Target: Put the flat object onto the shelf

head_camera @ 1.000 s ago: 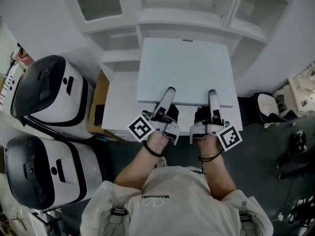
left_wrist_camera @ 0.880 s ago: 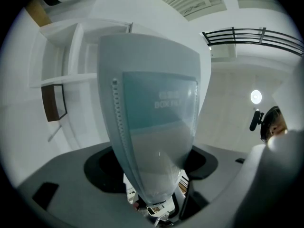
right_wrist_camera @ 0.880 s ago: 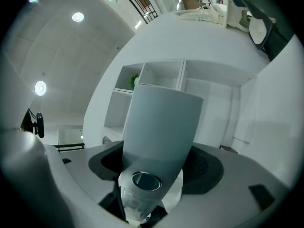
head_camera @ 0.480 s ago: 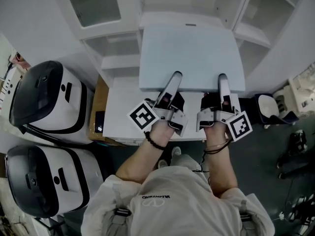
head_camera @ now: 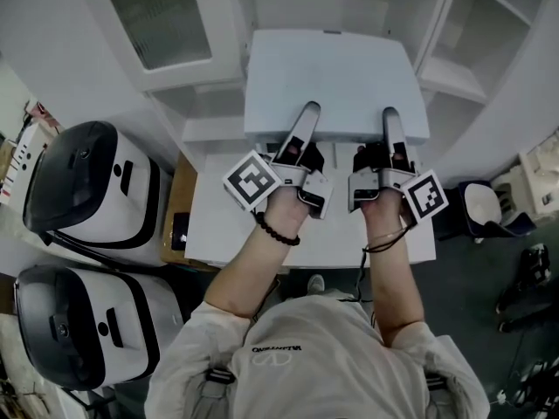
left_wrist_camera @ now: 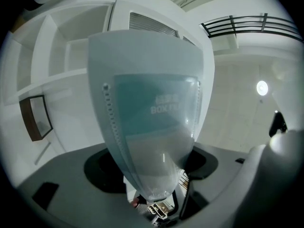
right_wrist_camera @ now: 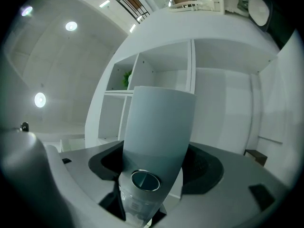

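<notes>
So the flat object (head_camera: 336,77), a pale box-file kind of thing, is up in the air in the upper middle of the head view. It's lying roughly level, above the white counter (head_camera: 218,225), with its far edge right at the open middle bay of the shelf (head_camera: 314,11). It isn't resting on any board yet.

The left hand-held gripper (head_camera: 304,122) and the right hand-held gripper (head_camera: 389,120) are both pinching its near edge side by side. Each gripper view shows the file wedged between the jaws and running straight away from the camera.

What could go wrong, as a guess: all the grip is on one edge, so the whole file hangs out ahead of the jaws. It looks smooth, so it could droop or slide out if the pinch is light. The bay also looks only a bit wider than the file, so a crooked approach could knock a corner on the uprights. If one hand gets ahead of the other, the file twists and jams. A drop would land it on the counter, near the two black-and-white machines (head_camera: 87,182) at the left.
</notes>
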Action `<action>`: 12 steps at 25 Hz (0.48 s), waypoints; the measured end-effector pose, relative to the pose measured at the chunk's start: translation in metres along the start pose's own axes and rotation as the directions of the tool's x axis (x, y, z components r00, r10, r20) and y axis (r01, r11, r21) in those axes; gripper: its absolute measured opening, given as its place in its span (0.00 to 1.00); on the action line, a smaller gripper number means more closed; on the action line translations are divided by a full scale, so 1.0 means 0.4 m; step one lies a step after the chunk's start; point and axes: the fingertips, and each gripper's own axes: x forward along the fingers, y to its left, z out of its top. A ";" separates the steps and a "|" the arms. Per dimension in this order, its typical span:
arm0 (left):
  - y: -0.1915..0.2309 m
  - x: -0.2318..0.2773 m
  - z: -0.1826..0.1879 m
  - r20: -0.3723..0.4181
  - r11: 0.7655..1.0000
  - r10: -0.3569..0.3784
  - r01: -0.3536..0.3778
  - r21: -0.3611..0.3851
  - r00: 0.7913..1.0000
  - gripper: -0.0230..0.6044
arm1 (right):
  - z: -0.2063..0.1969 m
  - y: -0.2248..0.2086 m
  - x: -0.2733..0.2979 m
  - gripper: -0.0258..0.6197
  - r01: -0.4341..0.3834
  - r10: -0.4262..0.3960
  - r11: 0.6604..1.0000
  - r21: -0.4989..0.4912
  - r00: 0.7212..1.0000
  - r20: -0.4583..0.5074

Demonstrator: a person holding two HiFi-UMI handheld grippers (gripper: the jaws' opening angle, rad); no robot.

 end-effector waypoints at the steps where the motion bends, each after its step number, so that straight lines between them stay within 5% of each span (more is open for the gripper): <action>1: 0.005 0.015 0.004 -0.001 1.000 0.001 -0.001 0.005 1.000 0.56 | 0.005 -0.008 0.013 0.57 0.003 -0.003 1.000 0.003 1.000 -0.002; 12: 0.080 0.101 0.041 0.003 0.996 0.090 -0.090 0.022 0.996 0.56 | 0.023 -0.063 0.132 0.57 0.057 -0.057 0.998 0.006 0.997 -0.058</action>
